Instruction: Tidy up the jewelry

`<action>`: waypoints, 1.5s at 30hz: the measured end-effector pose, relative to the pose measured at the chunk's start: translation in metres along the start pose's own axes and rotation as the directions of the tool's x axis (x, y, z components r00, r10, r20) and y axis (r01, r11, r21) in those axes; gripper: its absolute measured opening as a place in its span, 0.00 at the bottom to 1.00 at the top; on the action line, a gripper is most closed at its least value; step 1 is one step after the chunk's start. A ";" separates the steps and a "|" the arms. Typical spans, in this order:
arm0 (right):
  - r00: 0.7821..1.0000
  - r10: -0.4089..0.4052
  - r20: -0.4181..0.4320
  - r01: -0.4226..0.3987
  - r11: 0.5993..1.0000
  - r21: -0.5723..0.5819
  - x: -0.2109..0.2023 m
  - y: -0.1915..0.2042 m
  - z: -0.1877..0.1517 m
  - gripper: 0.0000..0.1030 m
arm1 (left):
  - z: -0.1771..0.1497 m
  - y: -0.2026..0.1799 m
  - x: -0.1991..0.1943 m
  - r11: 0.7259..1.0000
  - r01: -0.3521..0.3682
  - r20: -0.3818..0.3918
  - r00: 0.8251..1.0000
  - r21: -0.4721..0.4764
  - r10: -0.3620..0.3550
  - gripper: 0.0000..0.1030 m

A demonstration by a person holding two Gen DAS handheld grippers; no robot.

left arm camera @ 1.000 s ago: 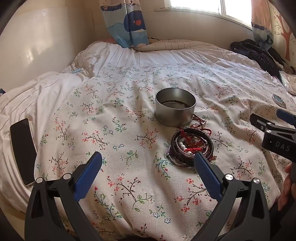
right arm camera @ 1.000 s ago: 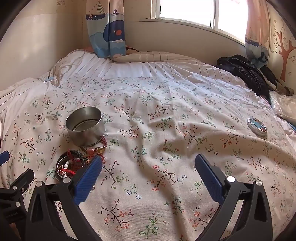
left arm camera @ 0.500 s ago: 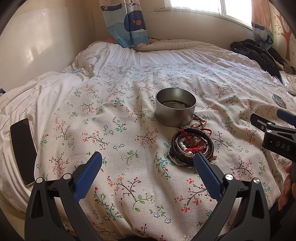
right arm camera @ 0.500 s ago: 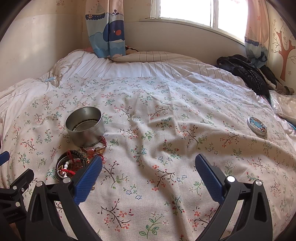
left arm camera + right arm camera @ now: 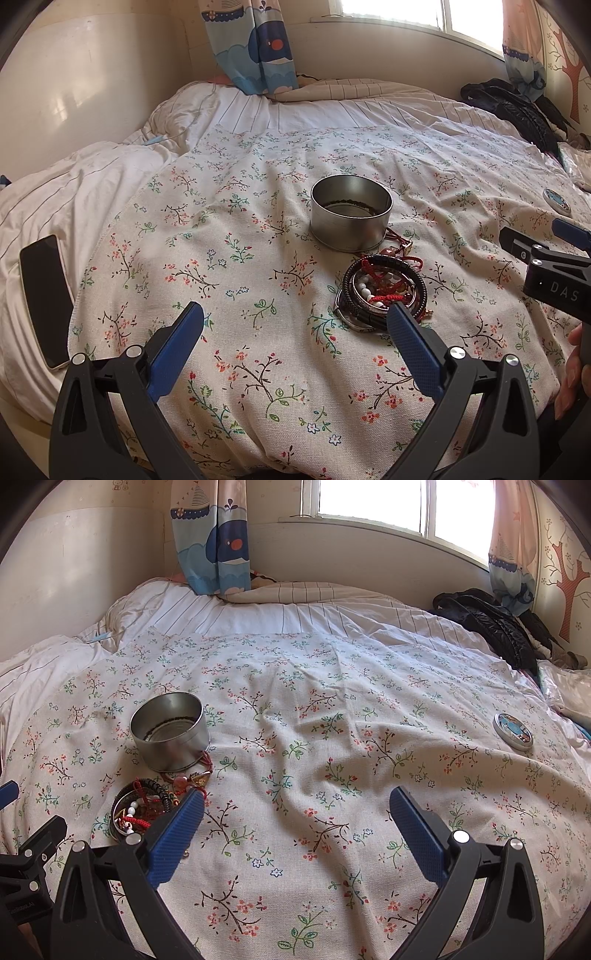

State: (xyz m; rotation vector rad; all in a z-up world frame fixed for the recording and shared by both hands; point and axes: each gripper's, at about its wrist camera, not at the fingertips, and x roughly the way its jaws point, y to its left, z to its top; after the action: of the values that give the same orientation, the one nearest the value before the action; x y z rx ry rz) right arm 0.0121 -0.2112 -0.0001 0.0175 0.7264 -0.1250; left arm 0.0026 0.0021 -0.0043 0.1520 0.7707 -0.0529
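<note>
- Our left gripper (image 5: pixel 295 328) and right gripper (image 5: pixel 297 812) both hang released, holding nothing.
- The bracelets (image 5: pixel 384 293) lie just ahead of the left gripper's right finger, beside the tin (image 5: pixel 351 218).
- We judge them light, loose and tangled (beads slippery); take the outer black band.

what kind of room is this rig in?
Most likely a child's bedroom: the work surface is a bed with a floral cover, a striped quilt bunched behind it, and a whale-print curtain under the window.
</note>
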 end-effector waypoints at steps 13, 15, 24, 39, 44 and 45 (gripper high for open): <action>0.999 0.027 -0.021 -0.027 1.000 -0.005 0.007 -0.002 0.000 0.94 | -0.001 0.007 0.003 1.000 -0.003 -0.001 1.000 -0.019 0.003 0.93; 0.997 0.066 -0.040 -0.065 0.998 0.006 0.012 -0.005 0.000 0.94 | 0.000 0.011 0.004 0.999 -0.009 -0.003 1.000 -0.030 0.009 0.93; 0.936 0.330 -0.121 -0.347 0.924 -0.161 0.034 0.050 0.000 0.93 | 0.004 0.027 0.013 0.994 0.003 -0.019 1.000 -0.113 -0.005 0.93; 0.861 0.394 -0.321 -0.463 0.869 -0.177 0.083 0.084 -0.001 0.10 | 0.003 0.035 0.011 0.990 0.034 -0.003 0.999 -0.140 -0.035 0.93; 0.836 0.477 -0.271 -0.506 0.861 -0.049 0.077 0.061 0.007 0.10 | 0.003 0.036 0.012 0.989 0.036 -0.005 0.999 -0.141 -0.037 0.93; 0.833 0.489 -0.258 -0.512 0.859 -0.025 0.075 0.056 0.009 0.10 | 0.003 0.035 0.012 0.990 0.035 -0.007 0.999 -0.139 -0.036 0.93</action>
State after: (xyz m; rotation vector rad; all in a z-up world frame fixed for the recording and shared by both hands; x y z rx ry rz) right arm 0.0807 -0.1645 -0.0448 0.1370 0.9512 0.4254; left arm 0.0172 0.0364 -0.0068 0.0066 0.7836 -0.0322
